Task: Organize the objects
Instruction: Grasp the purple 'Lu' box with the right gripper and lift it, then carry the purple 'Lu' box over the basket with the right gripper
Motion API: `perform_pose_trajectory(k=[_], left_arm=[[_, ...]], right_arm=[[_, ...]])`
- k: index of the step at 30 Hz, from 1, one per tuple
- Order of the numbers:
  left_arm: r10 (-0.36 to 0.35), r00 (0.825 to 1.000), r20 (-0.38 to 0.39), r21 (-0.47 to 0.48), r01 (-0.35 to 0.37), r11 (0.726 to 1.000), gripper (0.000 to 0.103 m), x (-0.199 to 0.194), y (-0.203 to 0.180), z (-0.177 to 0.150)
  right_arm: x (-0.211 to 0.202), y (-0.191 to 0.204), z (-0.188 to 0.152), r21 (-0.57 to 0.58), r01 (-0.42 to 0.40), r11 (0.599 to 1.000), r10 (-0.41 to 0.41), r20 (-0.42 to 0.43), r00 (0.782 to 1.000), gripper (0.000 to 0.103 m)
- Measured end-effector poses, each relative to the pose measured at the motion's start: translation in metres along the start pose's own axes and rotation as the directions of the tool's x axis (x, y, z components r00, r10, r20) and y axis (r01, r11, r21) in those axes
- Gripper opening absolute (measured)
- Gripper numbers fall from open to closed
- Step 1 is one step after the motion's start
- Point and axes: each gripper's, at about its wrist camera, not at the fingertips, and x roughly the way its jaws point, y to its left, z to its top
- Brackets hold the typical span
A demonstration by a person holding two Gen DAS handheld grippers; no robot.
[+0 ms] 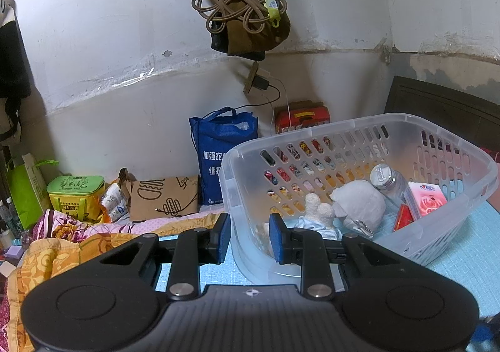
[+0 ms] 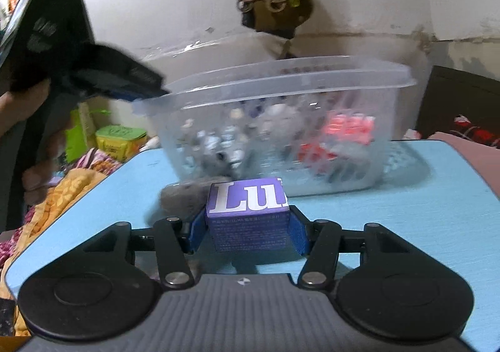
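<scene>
The table (image 2: 406, 211), light blue, carries a clear slotted basket (image 1: 359, 123) at its far side. The basket already holds a grey plush (image 1: 359, 202), a bottle (image 1: 386, 178) and a pink carton (image 1: 426, 198).

The left gripper (image 1: 250, 238) clamps the basket's near corner wall, one blue pad outside and one inside, jaws narrow, steadying it. In the right wrist view that gripper shows as a dark shape at the basket's left rim.

The right gripper (image 2: 247, 234) has its pads pressed on both sides of a purple box (image 2: 250, 214), which sits low over the table just in front of the basket.

The step in hand looks like lifting the box into the basket. To do it well, the box should rise above the near rim before it travels forward; the wall is tall and would catch a low approach. The grip sits low on the box, so a level carry would guard against tipping.

Open room inside seems best near the front-left, close to the left pads, so the drop should stay clear of them. The table's right side is bare, leaving room to swing wide.
</scene>
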Motion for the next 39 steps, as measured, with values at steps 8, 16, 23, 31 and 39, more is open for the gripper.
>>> perform_pose_trajectory(k=[8,16,23,31,39], left_arm=[[0.0,1.0,-0.001,-0.006,0.0,1.0,0.03,-0.001,0.0,0.001],[0.008,1.0,-0.001,-0.011,-0.008,1.0,0.031,-0.001,0.0,0.002],[0.007,1.0,0.0,-0.01,-0.007,1.0,0.031,-0.001,0.001,0.001],[0.004,1.0,0.002,-0.015,-0.004,1.0,0.031,0.0,0.002,0.002],[0.005,1.0,0.0,-0.015,-0.005,1.0,0.03,0.0,0.002,0.001]], right_arm=[[-0.007,-0.035,0.001,0.042,0.038,0.998,-0.039,0.017,0.999,0.058],[-0.009,-0.045,0.0,0.056,0.032,0.998,-0.033,0.017,0.999,0.058],[-0.012,-0.048,-0.001,0.048,0.028,0.998,-0.029,0.02,0.999,0.058],[-0.029,-0.067,0.0,0.057,0.051,0.997,-0.053,0.041,0.998,0.058],[-0.071,-0.071,0.021,0.028,0.075,0.997,-0.078,0.127,0.989,0.058]])
